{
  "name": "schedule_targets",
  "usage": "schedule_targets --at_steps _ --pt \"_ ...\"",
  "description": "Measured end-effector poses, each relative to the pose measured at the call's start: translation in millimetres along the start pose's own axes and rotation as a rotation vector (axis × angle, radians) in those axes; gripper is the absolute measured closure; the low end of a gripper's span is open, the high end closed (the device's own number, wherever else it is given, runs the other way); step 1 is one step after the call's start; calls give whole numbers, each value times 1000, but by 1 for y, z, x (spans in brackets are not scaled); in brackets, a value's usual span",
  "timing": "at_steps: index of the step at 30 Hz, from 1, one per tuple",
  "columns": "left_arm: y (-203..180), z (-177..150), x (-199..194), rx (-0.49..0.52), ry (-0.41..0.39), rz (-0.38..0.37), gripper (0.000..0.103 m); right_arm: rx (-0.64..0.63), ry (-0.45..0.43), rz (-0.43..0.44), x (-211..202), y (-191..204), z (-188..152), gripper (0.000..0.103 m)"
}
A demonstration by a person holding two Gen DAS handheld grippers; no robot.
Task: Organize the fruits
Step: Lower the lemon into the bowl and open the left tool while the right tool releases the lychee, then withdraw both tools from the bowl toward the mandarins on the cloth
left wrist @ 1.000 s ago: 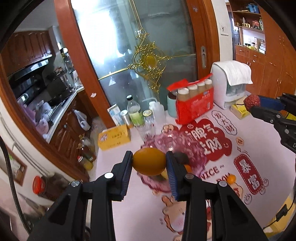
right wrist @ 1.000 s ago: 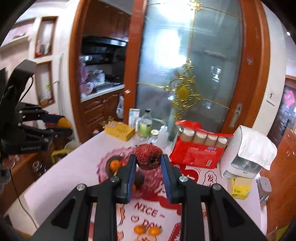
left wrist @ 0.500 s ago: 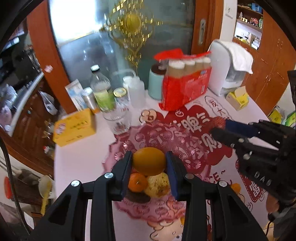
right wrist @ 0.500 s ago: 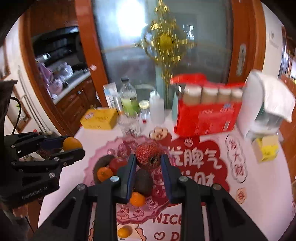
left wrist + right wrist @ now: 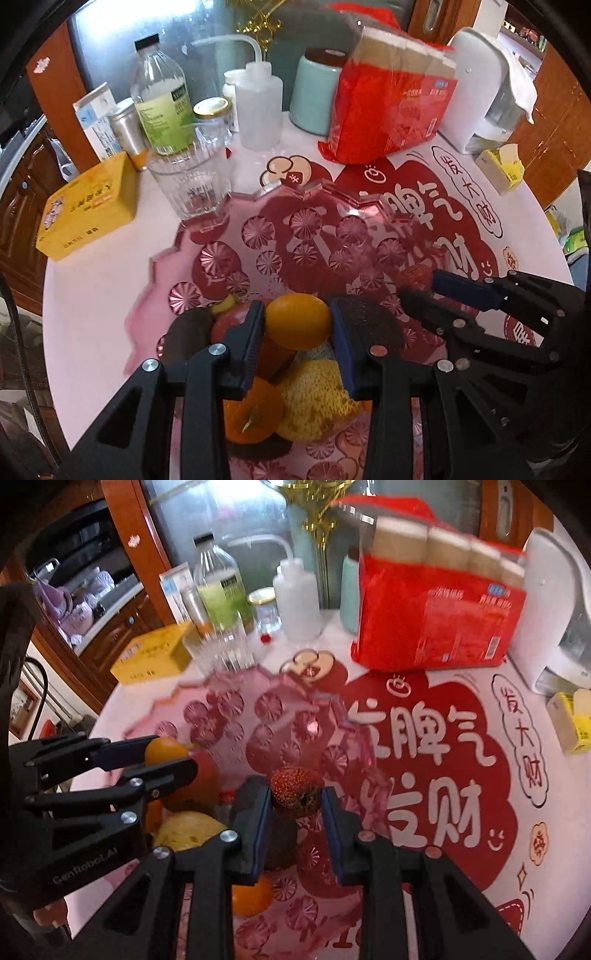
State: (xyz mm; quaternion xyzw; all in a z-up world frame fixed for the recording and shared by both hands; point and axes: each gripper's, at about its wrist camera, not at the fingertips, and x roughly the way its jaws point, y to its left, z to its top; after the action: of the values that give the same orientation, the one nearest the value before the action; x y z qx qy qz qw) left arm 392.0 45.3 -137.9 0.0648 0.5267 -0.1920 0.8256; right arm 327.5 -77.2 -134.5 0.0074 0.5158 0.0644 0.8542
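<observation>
My left gripper (image 5: 297,325) is shut on an orange (image 5: 298,320) and holds it low over the pink glass fruit plate (image 5: 295,229). Below it in the plate lie a small orange (image 5: 251,417), a yellow fruit (image 5: 314,402), a red apple (image 5: 227,326) and a dark avocado (image 5: 184,336). My right gripper (image 5: 295,797) is shut on a bumpy red lychee (image 5: 297,792) just above the plate (image 5: 236,709), over a dark fruit (image 5: 280,834). The right gripper also shows in the left wrist view (image 5: 413,286), to the right of the orange.
Behind the plate stand a ribbed drinking glass (image 5: 192,184), a bottle (image 5: 162,107), a jar (image 5: 214,118), a squeeze bottle (image 5: 258,107), a teal cup (image 5: 314,96) and a red package (image 5: 388,110). A yellow box (image 5: 88,206) lies left, a white appliance (image 5: 487,96) right.
Both grippers have come down and forward from well above the table to just over the plate, each still holding its fruit. The fruit pile now lies directly beneath them.
</observation>
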Motion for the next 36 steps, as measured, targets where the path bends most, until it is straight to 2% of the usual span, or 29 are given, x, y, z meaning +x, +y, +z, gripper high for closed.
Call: schedule_targets --at_steps 4,6,9,11,15,23,36 --pt "-4 0 7 11 8 10 67 4 23 4 12 -1 -1 75" --pt "-5 0 7 15 -1 22 61 -8 25 1 15 0 -1 74" --pt "-2 -1 4 6 -16 37 43 -23 5 -22 14 1 -1 74" --pt "3 -1 0 -4 -20 37 36 -13 -1 -12 12 -1 0 73" --pt "10 -4 -9 -22 -36 49 24 8 -23 -3 4 -4 -1 63" --pt "7 -10 -36 -24 -67 69 21 12 -47 7 -15 1 -4 62" --pt "-7 -27 -95 -45 -99 94 9 15 -113 24 -72 7 -14 62"
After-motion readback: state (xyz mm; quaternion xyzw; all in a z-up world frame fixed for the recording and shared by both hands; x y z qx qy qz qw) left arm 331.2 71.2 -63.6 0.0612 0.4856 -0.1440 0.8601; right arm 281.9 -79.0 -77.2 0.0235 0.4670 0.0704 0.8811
